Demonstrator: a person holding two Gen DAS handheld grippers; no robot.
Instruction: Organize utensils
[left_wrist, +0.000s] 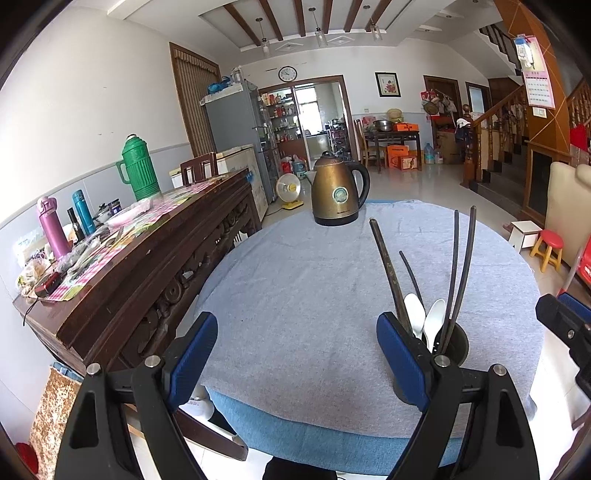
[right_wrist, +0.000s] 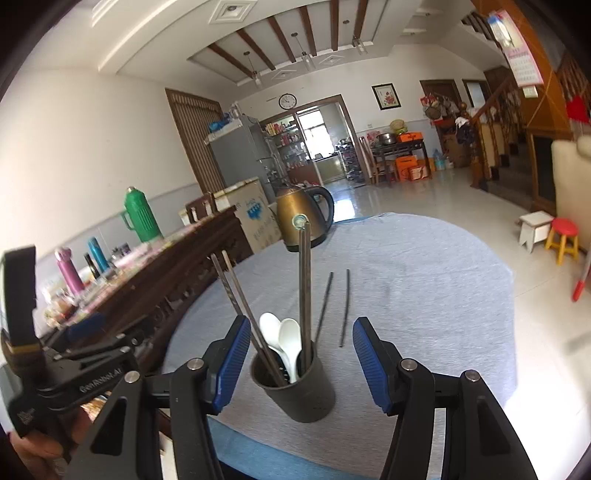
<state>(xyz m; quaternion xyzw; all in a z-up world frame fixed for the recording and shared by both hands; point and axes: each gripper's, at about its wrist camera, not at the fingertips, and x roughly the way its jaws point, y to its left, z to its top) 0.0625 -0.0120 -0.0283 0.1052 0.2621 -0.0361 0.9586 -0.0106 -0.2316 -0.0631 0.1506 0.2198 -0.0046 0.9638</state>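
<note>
- Standing on the grey cloth (right_wrist: 424, 280), a dark holder (right_wrist: 295, 387) keeps chopsticks and white spoons (right_wrist: 284, 339).
- Two loose chopsticks (right_wrist: 345, 308) lie just beyond the holder, seemingly flat.
- Right gripper (right_wrist: 297, 363) jaws apart, flanking the holder.
- Left gripper (left_wrist: 297, 356) jaws apart, empty, beside the holder.

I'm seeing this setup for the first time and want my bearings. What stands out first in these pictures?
The dark utensil holder stands near the front edge of the round table, packed with white spoons and upright chopsticks. Two loose chopsticks lie on the cloth just behind it. A bronze kettle sits at the far edge, and both the right gripper and left gripper are wide open, holding nothing.
</note>
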